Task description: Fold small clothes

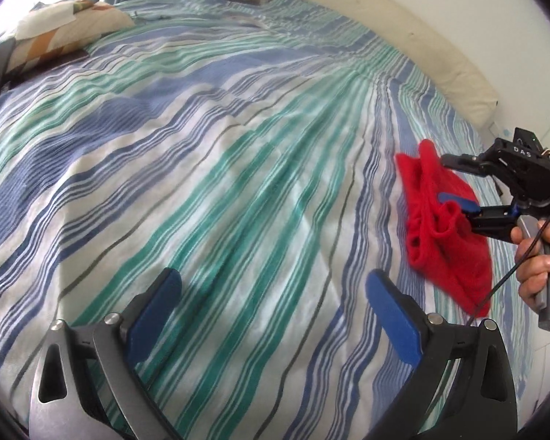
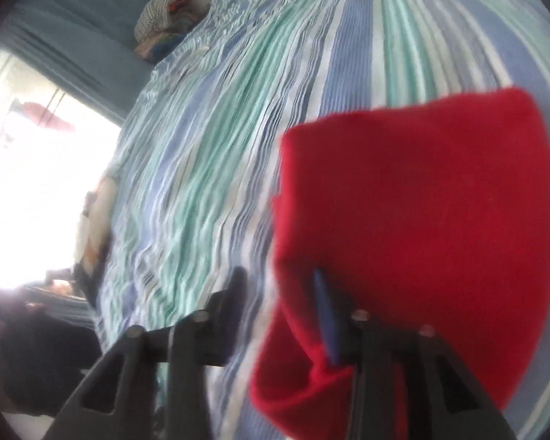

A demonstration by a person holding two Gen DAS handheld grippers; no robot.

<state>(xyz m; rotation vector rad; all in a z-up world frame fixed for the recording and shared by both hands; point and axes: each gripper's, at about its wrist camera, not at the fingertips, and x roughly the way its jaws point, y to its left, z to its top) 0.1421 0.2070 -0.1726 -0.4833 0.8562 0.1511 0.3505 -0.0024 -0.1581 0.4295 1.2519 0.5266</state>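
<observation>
Fingers of the right gripper (image 1: pixel 454 179) are standing apart around the red garment (image 1: pixel 447 227), pinching nothing yet, needing 1 clean edge; left gripper (image 1: pixel 273 293) is hanging open.

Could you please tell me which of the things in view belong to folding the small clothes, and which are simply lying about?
Part of the job:
red knitted garment
striped bedspread it lies on
right gripper, jaws open over the garment
left gripper, open and empty

Just lying about:
patterned pillow
cream bolster
pile of cloth beyond the bed
</observation>
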